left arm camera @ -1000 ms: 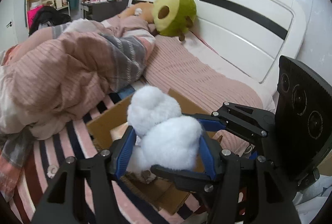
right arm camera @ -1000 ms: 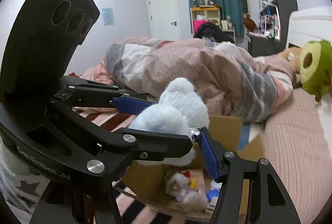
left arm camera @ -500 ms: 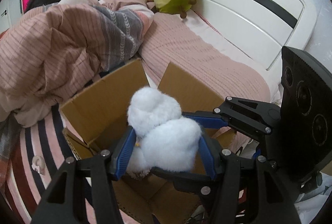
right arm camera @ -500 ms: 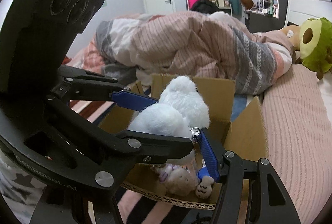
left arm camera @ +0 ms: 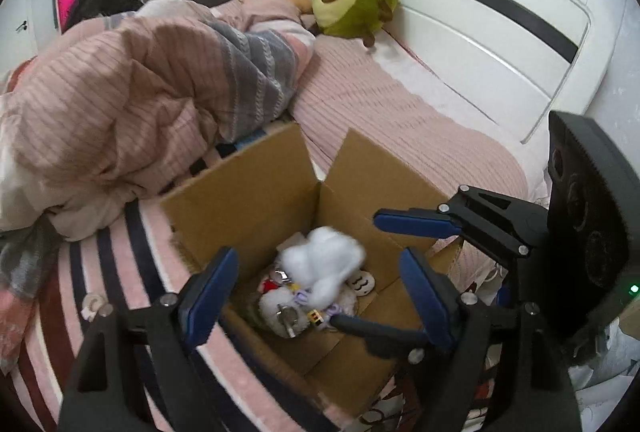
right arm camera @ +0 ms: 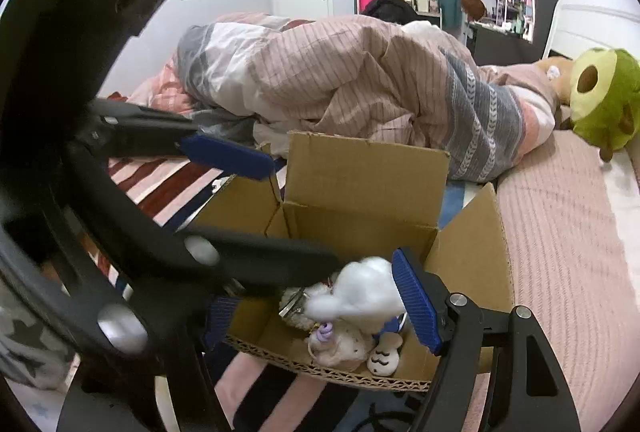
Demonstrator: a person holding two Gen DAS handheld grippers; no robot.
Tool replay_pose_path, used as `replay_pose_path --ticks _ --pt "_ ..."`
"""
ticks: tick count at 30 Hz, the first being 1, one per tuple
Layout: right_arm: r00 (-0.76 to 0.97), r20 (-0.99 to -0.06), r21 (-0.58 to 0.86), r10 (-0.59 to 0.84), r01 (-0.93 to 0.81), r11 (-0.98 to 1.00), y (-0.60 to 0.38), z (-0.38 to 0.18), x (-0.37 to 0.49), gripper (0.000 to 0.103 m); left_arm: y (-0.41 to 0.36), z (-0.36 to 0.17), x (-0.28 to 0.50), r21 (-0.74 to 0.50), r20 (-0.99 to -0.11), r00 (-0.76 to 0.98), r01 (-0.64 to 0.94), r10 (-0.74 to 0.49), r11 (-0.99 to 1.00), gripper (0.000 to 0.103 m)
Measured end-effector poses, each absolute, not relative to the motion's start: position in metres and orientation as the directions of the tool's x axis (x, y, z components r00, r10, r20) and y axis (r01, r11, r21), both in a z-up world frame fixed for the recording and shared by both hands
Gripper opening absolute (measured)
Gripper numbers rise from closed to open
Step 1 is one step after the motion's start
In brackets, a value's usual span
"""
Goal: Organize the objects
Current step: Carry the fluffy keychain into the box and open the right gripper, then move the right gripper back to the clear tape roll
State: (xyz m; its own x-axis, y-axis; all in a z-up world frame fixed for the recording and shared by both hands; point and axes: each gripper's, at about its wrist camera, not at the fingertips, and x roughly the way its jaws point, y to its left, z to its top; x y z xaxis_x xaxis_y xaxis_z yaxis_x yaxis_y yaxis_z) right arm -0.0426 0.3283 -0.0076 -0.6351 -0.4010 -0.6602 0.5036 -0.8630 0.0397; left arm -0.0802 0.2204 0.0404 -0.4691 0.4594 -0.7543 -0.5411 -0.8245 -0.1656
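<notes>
A white fluffy plush is blurred and lies loose on top of other small toys inside an open cardboard box on the bed. My left gripper hovers over the box with its jaws opening; the plush is below and between the blue pads, touching neither. My right gripper comes in from the other side, jaws also opening. Its right pad sits just beside the plush without pressing it. Its left finger is mostly hidden behind the left gripper's arm.
A small cream plush with purple trim and a white moustached toy lie in the box. A bunched pink-and-grey duvet lies behind it. An avocado plush rests by the white headboard.
Both grippers were shut on the white plush above the box. Both have let go, their jaws spread, and the plush has dropped into the box among the toys.
</notes>
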Motion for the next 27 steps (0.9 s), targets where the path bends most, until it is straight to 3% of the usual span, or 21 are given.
replay_pose_path --ticks 12,27 --pt "-0.625 -0.644 0.021 -0.44 0.561 -0.828 0.291 0.009 -0.028 0.07 0.13 0.053 -0.057 -0.172 -0.717 -0.558 -0.44 0.418 -0.881 0.081" --pt "-0.545 -0.638 0.057 -0.544 0.671 -0.739 0.169 -0.001 -0.032 0.071 -0.009 0.019 -0.039 -0.215 -0.713 -0.614 -0.268 0.338 -0.939 0.082"
